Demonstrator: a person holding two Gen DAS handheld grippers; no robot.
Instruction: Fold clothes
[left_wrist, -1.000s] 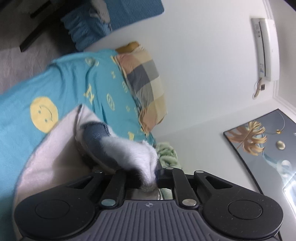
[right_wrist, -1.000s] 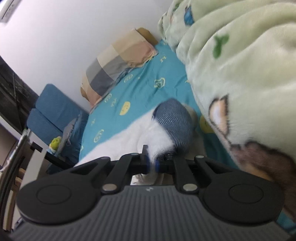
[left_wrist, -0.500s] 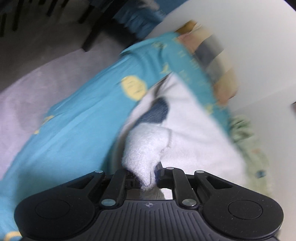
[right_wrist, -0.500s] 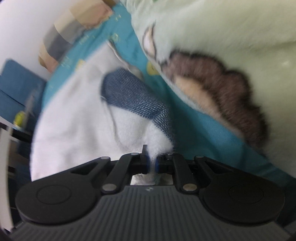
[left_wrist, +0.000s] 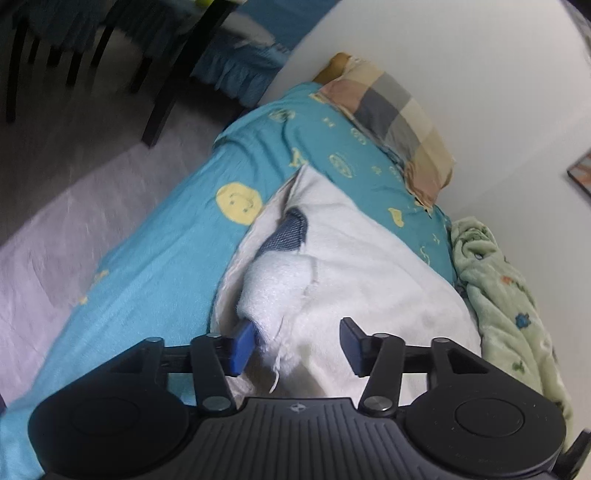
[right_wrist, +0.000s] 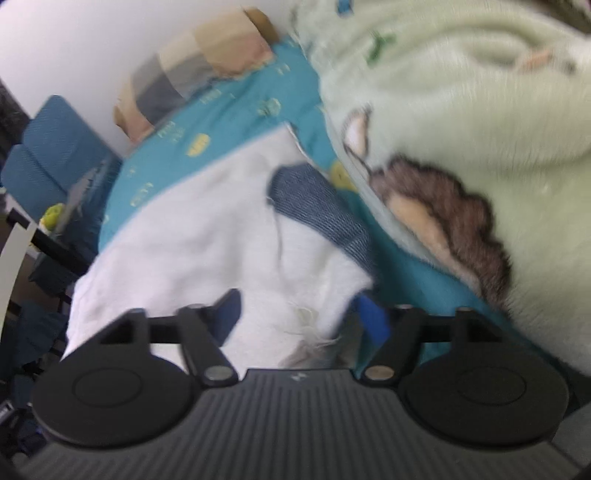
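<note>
A white fleecy garment (left_wrist: 369, 258) with a blue denim-like patch (left_wrist: 290, 232) lies spread on the teal bed sheet (left_wrist: 166, 251). My left gripper (left_wrist: 297, 345) is open just over the garment's near corner; the white cloth lies loose between its blue pads (left_wrist: 242, 345). In the right wrist view the same white garment (right_wrist: 192, 229) and its blue patch (right_wrist: 317, 210) lie in front of my right gripper (right_wrist: 299, 314). That gripper is open too, with a fluffy white corner resting between its fingers.
A checked pillow (left_wrist: 399, 122) lies at the head of the bed against the white wall. A pale green plush blanket (right_wrist: 461, 129) is heaped along the bed's far side. Dark chair legs (left_wrist: 159, 92) and a blue sofa (right_wrist: 55, 147) stand on the floor beside the bed.
Both grippers have opened and let go of the garment corners they held. The white garment has dropped and now lies flat on the bed.
</note>
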